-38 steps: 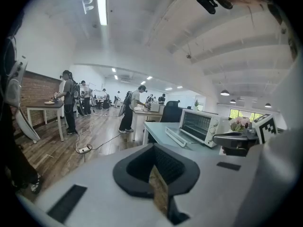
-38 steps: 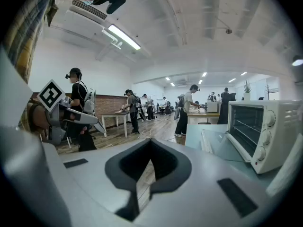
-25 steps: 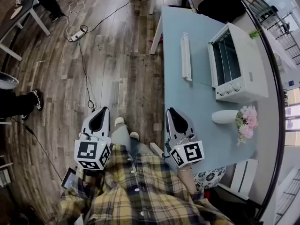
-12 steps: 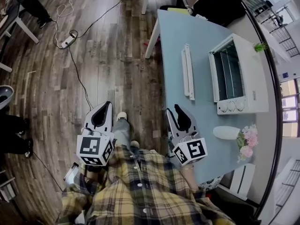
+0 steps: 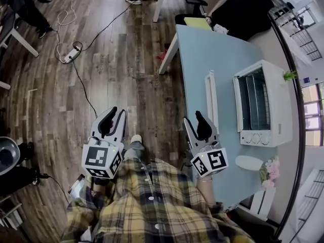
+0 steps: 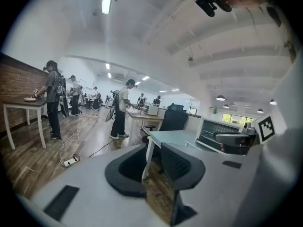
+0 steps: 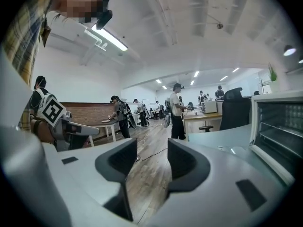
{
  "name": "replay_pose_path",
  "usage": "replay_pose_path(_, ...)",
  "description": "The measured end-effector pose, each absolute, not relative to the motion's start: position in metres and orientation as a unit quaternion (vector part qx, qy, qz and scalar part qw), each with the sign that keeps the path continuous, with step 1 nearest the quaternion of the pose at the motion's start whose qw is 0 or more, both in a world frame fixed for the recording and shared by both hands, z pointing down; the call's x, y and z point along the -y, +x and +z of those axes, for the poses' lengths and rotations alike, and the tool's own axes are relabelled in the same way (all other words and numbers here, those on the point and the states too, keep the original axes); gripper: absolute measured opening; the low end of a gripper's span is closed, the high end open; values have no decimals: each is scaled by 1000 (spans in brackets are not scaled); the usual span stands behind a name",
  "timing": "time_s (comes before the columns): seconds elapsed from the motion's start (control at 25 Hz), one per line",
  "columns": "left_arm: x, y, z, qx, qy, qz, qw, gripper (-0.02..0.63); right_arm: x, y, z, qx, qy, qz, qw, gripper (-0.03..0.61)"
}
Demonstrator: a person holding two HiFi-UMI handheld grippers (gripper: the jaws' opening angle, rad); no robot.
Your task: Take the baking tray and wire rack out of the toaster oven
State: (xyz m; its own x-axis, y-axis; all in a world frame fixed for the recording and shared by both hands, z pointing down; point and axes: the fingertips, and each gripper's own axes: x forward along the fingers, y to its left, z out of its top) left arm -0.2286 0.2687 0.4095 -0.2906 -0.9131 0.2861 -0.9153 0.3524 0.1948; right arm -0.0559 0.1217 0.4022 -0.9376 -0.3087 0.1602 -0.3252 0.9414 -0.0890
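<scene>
The white toaster oven (image 5: 263, 105) stands on the pale blue table (image 5: 212, 54), its door folded down towards me with a white handle bar (image 5: 211, 100). Wire rack bars (image 5: 255, 105) show inside; I cannot make out the tray. My left gripper (image 5: 112, 121) hangs over the wooden floor left of the table, jaws opening, nothing between them. My right gripper (image 5: 200, 121) is over the table's near edge, jaws opening and empty. The right gripper view shows its jaws (image 7: 152, 162) apart and the oven (image 7: 279, 126) ahead on the right. In the left gripper view the jaws (image 6: 154, 162) stand slightly parted.
A white vase (image 5: 249, 162) and pink flowers (image 5: 268, 168) sit at the table's near right. A power strip with cable (image 5: 71, 52) lies on the floor. A black chair (image 5: 243, 4) stands behind the table. Several people stand at desks further off (image 6: 123, 108).
Both grippers' jaws have parted from shut. I have walked forward along the table, so the oven lies nearer and lower in the head view.
</scene>
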Motion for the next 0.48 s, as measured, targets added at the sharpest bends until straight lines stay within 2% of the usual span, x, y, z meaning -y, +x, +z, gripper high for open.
replay_pose_path(0.24, -253, -260, 414, 791, 584, 7, 183, 178, -103, -84, 405, 979, 176, 70, 75, 242)
replay_pose_path(0.48, -239, -277, 422, 778, 596, 8, 200, 266, -91, -97, 411, 974, 187, 85, 89, 268)
